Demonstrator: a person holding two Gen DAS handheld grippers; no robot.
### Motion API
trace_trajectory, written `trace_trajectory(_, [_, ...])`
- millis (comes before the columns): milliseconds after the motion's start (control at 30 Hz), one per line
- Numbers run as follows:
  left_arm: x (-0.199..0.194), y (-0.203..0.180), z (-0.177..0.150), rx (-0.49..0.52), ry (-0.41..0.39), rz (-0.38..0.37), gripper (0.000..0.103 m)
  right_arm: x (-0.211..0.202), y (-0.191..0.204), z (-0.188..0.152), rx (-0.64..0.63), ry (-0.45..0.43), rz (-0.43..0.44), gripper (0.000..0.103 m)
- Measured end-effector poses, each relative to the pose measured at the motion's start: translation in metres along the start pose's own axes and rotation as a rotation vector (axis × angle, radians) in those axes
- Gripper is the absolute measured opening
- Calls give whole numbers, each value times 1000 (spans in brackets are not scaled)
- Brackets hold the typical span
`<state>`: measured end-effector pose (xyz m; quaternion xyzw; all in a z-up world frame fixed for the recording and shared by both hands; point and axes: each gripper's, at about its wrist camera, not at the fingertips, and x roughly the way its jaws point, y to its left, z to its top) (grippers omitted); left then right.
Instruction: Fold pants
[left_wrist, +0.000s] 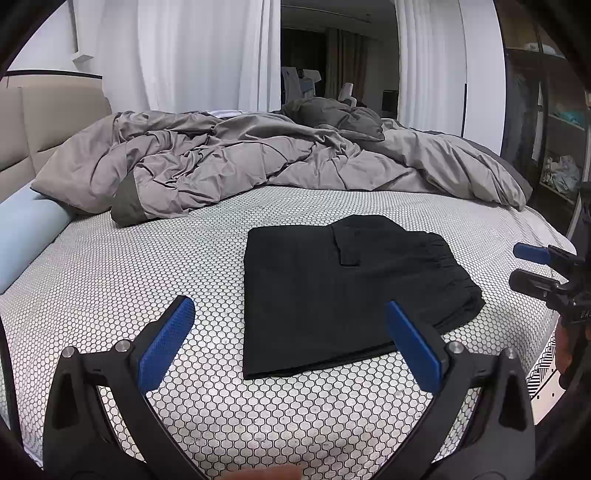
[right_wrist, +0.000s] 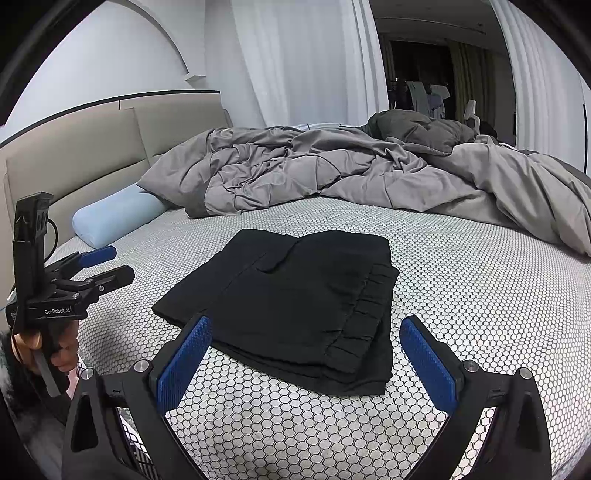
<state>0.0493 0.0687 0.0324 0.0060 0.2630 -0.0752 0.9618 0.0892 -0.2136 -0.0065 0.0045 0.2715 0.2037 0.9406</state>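
Black pants (left_wrist: 343, 291) (right_wrist: 295, 302) lie folded into a flat rectangle on the honeycomb-patterned bed sheet (left_wrist: 122, 280) (right_wrist: 480, 295), elastic waistband toward the right. My left gripper (left_wrist: 290, 314) hovers open just short of the pants' near left edge, nothing between its blue pads. My right gripper (right_wrist: 304, 334) is open too, above the pants' near edge by the waistband, holding nothing. Each gripper shows in the other's view: the right gripper (left_wrist: 517, 264) at the far right edge, the left gripper (right_wrist: 118, 264) at the left, a hand (right_wrist: 40, 347) around its handle.
A crumpled grey duvet (left_wrist: 258, 166) (right_wrist: 351, 170) fills the far half of the bed. A light blue bolster pillow (left_wrist: 26, 229) (right_wrist: 114, 218) lies by the beige headboard (right_wrist: 74, 155). White curtains (left_wrist: 199, 51) hang behind. Shelves (left_wrist: 561, 147) stand at the right.
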Motion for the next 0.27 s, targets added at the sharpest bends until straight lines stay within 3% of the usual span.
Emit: trace_trajectory(267, [0, 4, 0, 4, -2, -2, 102, 0, 0, 0, -4, -2, 2, 103])
